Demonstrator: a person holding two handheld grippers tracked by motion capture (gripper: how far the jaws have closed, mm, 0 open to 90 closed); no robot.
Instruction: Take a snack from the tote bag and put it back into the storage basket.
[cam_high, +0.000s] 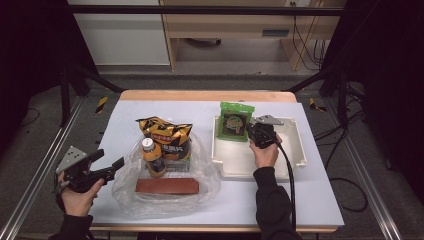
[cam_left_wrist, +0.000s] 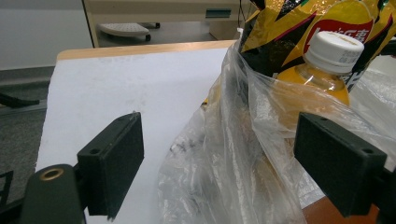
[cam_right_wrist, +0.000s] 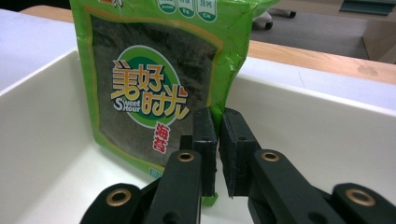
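Seaweed packet (cam_right_wrist: 149, 88) in tray (cam_high: 295, 145) | right gripper (cam_right_wrist: 218, 140) pinching | bag (cam_high: 200, 170) beside

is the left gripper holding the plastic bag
No, the left gripper has its jaws wide apart, with the plastic bag loose between them.

seaweed packet (cam_right_wrist: 154, 84): glossy green plastic film | tray (cam_high: 295, 150): smooth matt white plastic | bag (cam_left_wrist: 243, 154): clear crinkled plastic | table (cam_left_wrist: 130, 88): matt white top, wood edge
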